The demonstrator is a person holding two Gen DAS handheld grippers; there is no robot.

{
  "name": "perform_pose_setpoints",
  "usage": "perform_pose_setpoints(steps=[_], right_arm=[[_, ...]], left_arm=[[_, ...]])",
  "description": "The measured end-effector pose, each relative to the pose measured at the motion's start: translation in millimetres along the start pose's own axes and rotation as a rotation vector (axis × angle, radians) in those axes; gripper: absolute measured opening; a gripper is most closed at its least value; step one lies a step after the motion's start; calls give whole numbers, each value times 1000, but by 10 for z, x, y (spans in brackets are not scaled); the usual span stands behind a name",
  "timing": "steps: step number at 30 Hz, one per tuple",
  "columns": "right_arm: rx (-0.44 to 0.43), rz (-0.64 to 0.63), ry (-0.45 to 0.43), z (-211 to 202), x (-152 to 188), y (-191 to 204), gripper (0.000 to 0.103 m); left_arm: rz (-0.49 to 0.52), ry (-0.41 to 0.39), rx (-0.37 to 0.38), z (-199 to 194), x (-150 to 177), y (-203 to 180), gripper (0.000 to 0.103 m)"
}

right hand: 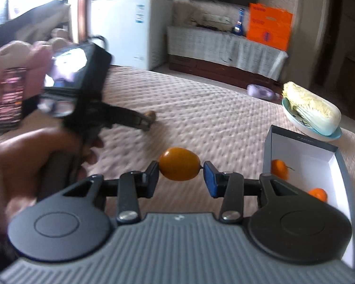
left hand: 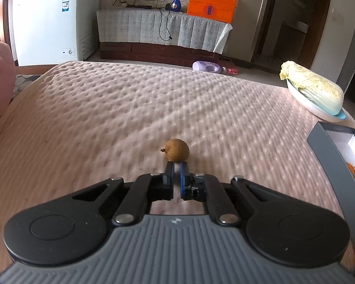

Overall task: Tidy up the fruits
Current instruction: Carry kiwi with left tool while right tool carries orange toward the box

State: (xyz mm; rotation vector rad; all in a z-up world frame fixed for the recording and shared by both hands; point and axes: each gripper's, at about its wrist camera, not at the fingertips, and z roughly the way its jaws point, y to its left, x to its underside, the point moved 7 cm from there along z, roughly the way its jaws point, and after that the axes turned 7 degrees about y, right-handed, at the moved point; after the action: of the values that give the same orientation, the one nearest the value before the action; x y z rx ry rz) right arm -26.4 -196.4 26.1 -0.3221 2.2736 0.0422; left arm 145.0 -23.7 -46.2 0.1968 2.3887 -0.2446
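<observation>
Two claws in view. Left claw (left hand: 176, 165) clenched, nothing between the jaws, tips just short of one small round brown fruit with a stem nub (left hand: 176, 150), centre of the left wrist frame; touching or not, cannot tell. Same brown fruit (right hand: 151, 116) seen blurred at left-centre of the right wrist frame, at the tip of the left claw (right hand: 145, 124), with one hand (right hand: 35, 156) wrapped round that tool's handle at lower left.

Right claw (right hand: 181, 169) grasping one oval orange fruit (right hand: 179, 163) lengthwise between its two pads, centre of frame, lifted off the pink quilted bed cover (right hand: 201, 118).

One grey cardboard box with white inside (right hand: 303, 151) at right of the right wrist frame, resting on the bed cover; two orange fruits (right hand: 279, 167) counted inside, one by the near-left wall, one lower right. Same box (left hand: 329, 151) at the right edge of the left wrist frame.

One pale Chinese cabbage (left hand: 314, 87) lying on one white plate (left hand: 303, 99), upper right, beyond the box.

Fruit count: one brown, three orange.
</observation>
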Motion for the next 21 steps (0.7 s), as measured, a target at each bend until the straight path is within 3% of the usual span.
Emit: perform_pose_setpoints(steps=[3,6,11,21], right_arm=[[-9,-34,-32,-147,115,26,44],[-11,18,-39,-142,226,20,44],[-53,1,-44,-129,376,93,44],[-111,73,-71,-211,306,-69,44]], left_arm=[[-1,-1,-2,-37,33,23,5],[-27,0,18,-113,59,58,4],[11,-39,49,-301,103,55,4],[60,-50,14,-210,98,21,5]])
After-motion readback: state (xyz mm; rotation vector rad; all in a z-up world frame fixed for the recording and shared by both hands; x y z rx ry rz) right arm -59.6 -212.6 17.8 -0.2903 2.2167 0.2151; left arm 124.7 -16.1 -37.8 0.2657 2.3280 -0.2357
